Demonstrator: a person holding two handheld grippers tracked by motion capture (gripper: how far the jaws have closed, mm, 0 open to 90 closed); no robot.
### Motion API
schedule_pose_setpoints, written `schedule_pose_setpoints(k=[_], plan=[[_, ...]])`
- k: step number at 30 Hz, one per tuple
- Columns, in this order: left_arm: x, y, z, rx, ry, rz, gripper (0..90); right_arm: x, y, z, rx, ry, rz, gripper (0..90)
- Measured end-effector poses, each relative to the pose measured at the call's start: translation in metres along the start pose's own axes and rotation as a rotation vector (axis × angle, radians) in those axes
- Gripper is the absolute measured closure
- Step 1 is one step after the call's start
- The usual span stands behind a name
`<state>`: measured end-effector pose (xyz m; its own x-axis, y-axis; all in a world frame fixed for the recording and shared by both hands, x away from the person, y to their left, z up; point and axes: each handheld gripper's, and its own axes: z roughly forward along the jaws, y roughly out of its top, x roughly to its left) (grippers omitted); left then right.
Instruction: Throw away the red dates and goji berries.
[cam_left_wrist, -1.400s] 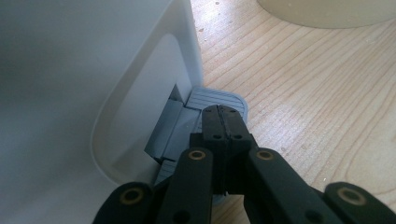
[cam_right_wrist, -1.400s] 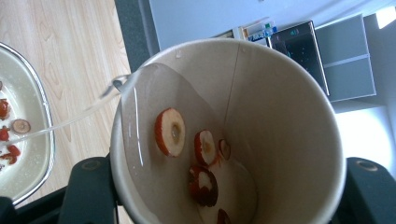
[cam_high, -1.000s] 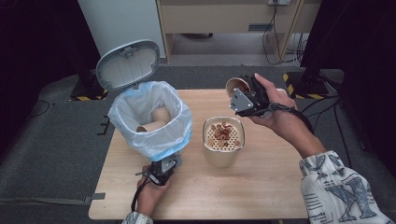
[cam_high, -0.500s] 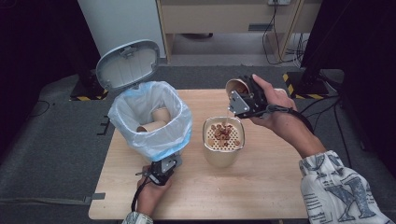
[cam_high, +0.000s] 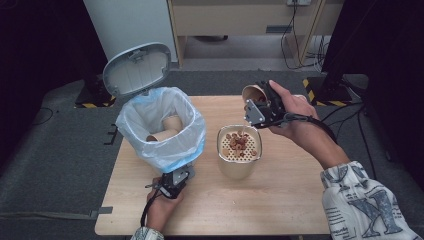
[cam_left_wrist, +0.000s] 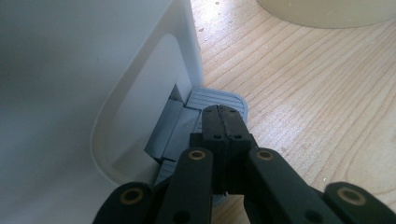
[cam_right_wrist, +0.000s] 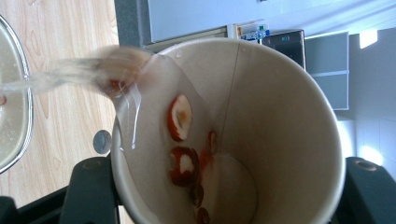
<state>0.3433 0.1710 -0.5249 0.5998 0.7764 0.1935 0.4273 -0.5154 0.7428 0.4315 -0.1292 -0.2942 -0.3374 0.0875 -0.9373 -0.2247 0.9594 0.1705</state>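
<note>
The right gripper (cam_high: 256, 107) grips a tilted paper cup (cam_right_wrist: 243, 135) above the perforated strainer's rim (cam_high: 220, 145). The left gripper (cam_left_wrist: 223, 122), jaws clenched empty, presses the ribbed grey pedal (cam_left_wrist: 219, 99) on bare wood-grain table (cam_high: 280, 200).

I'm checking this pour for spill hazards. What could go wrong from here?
1. The paper cup in the right gripper is tipped with liquid streaming toward the strainer container; the stream could miss its rim and wet the table.
2. Fruit pieces cling inside the cup and may drop out suddenly and splash.
3. The left gripper, shut, presses the bin pedal; if it slips, the lid may fall.
</note>
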Motion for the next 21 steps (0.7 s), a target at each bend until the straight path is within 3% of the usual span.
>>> schedule_pose_setpoints(k=[21], plan=[[0.0005, 0.0001, 0.0, 0.001, 0.0, 0.007, 89.2, 0.001, 0.002, 0.0004, -0.003, 0.001, 0.001, 34.8]])
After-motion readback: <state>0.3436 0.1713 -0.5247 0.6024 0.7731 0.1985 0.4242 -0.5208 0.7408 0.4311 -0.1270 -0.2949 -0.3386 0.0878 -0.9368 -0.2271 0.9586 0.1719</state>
